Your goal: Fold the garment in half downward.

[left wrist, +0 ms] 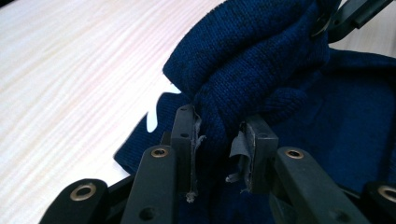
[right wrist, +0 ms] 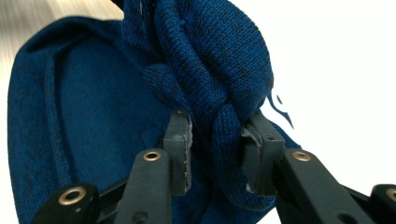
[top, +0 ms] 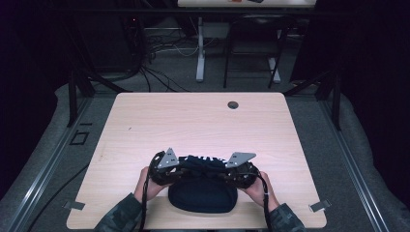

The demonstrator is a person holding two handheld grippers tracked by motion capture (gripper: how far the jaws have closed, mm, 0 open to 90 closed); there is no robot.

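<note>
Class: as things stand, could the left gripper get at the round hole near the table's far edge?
Probably not yet: the left gripper is shut on the blue knit garment; the path to the hole is otherwise bare.

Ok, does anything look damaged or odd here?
Yes: the pad lining on the left gripper looks frayed, with grey strips peeling off both fingers beside the blue knit it clamps. The right gripper pads look intact.
</note>
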